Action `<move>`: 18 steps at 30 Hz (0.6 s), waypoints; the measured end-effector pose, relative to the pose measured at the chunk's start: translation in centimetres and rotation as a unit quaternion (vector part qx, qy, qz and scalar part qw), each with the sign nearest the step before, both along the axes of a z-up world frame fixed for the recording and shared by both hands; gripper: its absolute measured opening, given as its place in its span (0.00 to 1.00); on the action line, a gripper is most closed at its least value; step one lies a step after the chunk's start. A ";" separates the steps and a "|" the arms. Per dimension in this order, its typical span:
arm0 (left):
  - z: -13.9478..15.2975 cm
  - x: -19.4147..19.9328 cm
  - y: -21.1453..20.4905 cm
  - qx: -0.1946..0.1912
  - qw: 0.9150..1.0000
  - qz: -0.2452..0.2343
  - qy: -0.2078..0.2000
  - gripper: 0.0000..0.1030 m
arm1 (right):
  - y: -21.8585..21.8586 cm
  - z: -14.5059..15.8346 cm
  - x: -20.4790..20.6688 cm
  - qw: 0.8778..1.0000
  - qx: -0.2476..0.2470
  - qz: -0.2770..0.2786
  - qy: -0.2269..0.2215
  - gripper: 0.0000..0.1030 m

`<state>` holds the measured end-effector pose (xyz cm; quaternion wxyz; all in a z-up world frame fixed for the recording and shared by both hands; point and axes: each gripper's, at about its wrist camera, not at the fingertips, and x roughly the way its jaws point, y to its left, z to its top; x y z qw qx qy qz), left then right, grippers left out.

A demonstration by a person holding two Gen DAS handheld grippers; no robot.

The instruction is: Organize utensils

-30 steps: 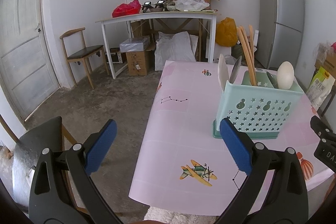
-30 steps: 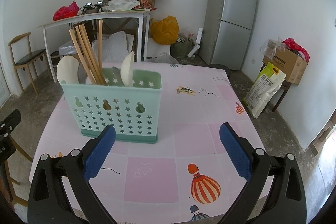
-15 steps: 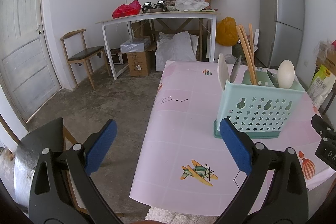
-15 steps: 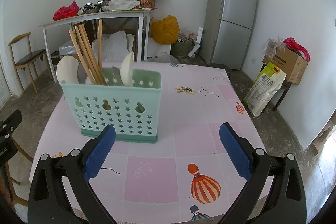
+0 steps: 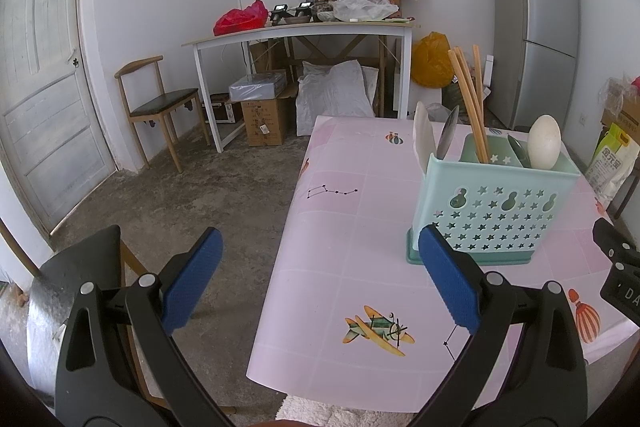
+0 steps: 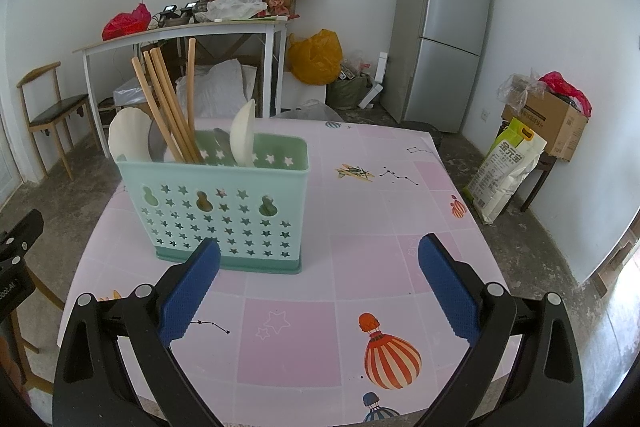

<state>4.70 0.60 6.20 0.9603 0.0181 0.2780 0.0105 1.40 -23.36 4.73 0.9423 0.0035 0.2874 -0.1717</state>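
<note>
Left wrist view: left gripper (image 5: 320,285) jaws spread wide, nothing between the blue ribbed pads (image 5: 191,279), hanging off the near-left corner of the table (image 5: 332,227). Utensil caddy (image 5: 494,207) stands upright on the table ahead and to the right, well apart from the fingertips. It already holds wooden chopsticks (image 5: 470,107), a white spoon (image 5: 543,143), a white flat-bladed spoon (image 5: 422,141) and a grey metal one (image 5: 446,137). No loose utensils visible on the tablecloth, so my read is that sorting is basically finished or not being restarted; if anything still needs regrouping, approach from above and pinch a single handle, not the bunch. Right wrist view: right gripper (image 6: 319,285) also wide and empty, hovering over the near table edge just in front of the caddy (image 6: 216,211). Same contents from the other side: chopsticks (image 6: 168,107) lean left, the two white spoons (image 6: 244,135) sit in separate compartments; which slot the metal spoon is in I can't tell. Materials: caddy is thin mint plastic, star and gourd cutouts, darker green base tray, light, so it will likely slide or tip if a pull goes sideways. Lift straight up. Chopsticks are smooth round wood, likely to roll in the pads; spoons look glossy and slick. Tablecloth is smooth pink printed vinyl.
</note>
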 end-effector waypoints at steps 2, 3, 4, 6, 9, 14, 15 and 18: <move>0.0 0.0 0.0 0.000 1.000 0.000 0.000 0.92 | 0.0 0.0 0.0 1.000 0.000 0.000 0.001 0.94; 0.0 0.0 0.0 0.000 1.000 0.000 0.000 0.92 | 0.0 0.0 0.0 1.000 0.000 0.000 0.000 0.94; 0.0 0.1 0.1 0.000 1.000 0.000 0.000 0.92 | 0.0 0.0 0.0 1.000 0.000 0.000 0.001 0.94; 0.0 0.1 0.0 0.000 1.000 0.000 0.000 0.92 | 0.0 0.0 0.0 1.000 0.000 0.000 0.000 0.94; 0.0 0.1 0.0 0.000 1.000 0.000 0.000 0.92 | 0.0 0.0 0.0 1.000 0.000 0.000 0.000 0.94; 0.0 0.1 0.1 0.001 1.000 -0.001 0.000 0.92 | 0.0 -0.1 0.0 1.000 0.001 0.001 0.001 0.94; 0.0 0.1 0.1 0.001 1.000 0.000 0.000 0.92 | 0.0 -0.1 0.1 1.000 0.000 0.001 0.001 0.94; 0.0 0.1 0.1 0.001 1.000 0.000 0.000 0.92 | 0.0 0.0 0.1 1.000 0.000 0.001 0.000 0.94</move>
